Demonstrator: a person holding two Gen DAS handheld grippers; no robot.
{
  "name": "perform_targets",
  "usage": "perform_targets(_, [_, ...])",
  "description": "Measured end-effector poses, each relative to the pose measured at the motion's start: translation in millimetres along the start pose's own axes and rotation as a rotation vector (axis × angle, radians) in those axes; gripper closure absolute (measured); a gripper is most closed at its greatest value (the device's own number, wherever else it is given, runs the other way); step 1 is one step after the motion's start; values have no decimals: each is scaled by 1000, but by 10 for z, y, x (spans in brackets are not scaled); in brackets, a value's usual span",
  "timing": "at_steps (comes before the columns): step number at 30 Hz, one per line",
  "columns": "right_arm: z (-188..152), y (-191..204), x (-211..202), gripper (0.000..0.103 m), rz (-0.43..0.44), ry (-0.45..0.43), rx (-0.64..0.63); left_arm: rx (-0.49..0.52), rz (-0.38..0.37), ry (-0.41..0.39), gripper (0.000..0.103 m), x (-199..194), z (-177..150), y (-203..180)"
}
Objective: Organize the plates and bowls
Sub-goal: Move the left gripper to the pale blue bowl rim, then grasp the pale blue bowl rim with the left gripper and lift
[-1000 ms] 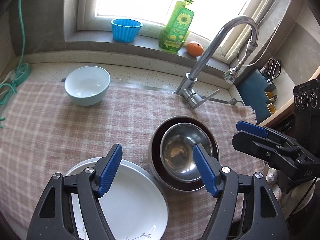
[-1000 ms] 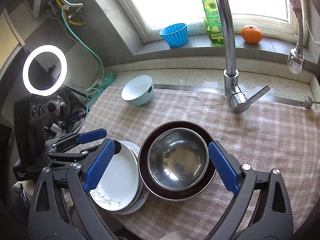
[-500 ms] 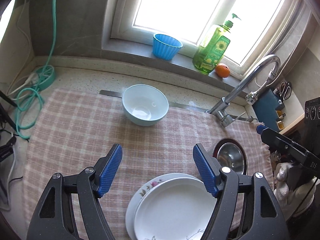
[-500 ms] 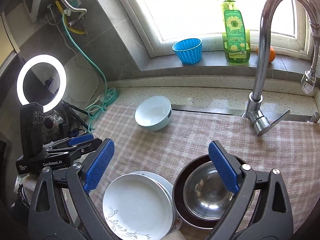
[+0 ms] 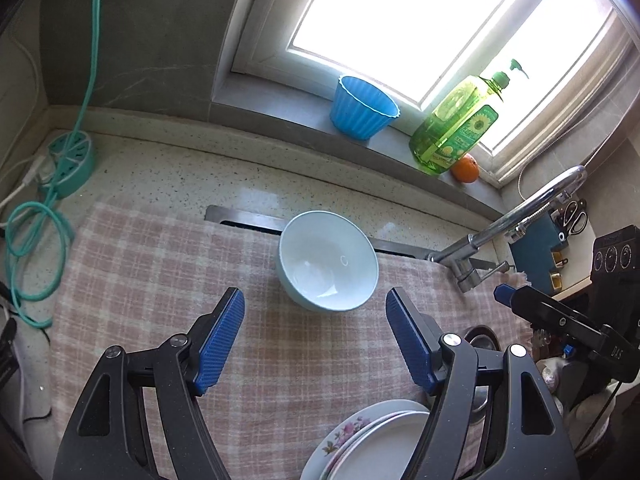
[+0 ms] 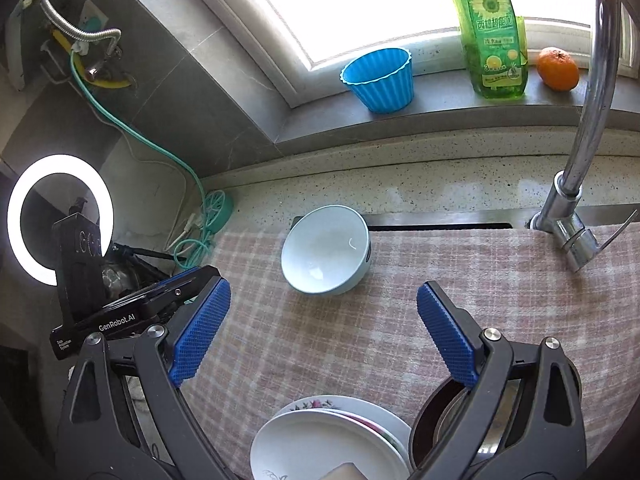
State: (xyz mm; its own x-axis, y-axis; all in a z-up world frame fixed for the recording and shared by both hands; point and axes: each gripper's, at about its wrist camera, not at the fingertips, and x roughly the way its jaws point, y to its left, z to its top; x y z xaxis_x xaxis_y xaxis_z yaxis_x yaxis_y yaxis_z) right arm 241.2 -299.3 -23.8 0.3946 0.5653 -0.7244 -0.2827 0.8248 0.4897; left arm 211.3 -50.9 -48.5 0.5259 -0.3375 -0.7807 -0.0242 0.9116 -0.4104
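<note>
Bowl (image 5: 328,262) sitting pale blue and upright at centre frame in both views, resting on the pink checked cloth (image 5: 160,272) ahead of the claws. Left gripper (image 5: 316,332) is hanging wide, blue pads gripping nothing; right gripper (image 6: 322,332) is spreading just as wide, nothing between its pads either. Stacked plates (image 6: 332,436), one floral-rimmed, are lying at the bottom edge, and the steel bowl (image 6: 452,428) nested in a dark one is peeking out lower right, half hidden behind a finger. At left in the right view, the other tool is showing "GenRobot.AI". On the sill, upper right, the green soap bottle (image 6: 494,36) is carrying a sunflower label with Chinese characters, probably too blurred to read, between a blue cup (image 6: 380,80) and an orange (image 6: 557,69).
</note>
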Motion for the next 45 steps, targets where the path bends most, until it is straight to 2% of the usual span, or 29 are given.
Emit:
perform_targets(6, [157,-228,385,21,18,73,131,-103,-61,75,33,382,176,197])
perform_targets(8, [184,-307,537,28,30,104,177,-115,-59,95,41,502,218,232])
perform_targets(10, [198,-370,681,36,37,131,215,-113,-54,115,45,605,242,245])
perform_targets(13, [201,-431,864,42,38,160,246,-120,-48,134,51,717,260,282])
perform_targets(22, [231,-455,1199,62,3,205,235,-117,-49,154,64,915,264,357])
perform_targets(26, [246,-486,1295,66,-23,208,233,-110,-45,162,69,989,259,362])
perform_targets(29, [245,-485,1361,74,-37,215,217,-105,-42,168,78,1044,252,365])
perform_targets(32, [241,-463,1458,87,-50,227,204,-94,-41,173,85,1091,244,344])
perform_targets(36, [226,-423,1489,90,-62,228,177,-93,-36,168,87,1106,237,353])
perform_targets(45, [211,-311,1340,91,-50,221,156,-91,-35,131,87,948,198,311])
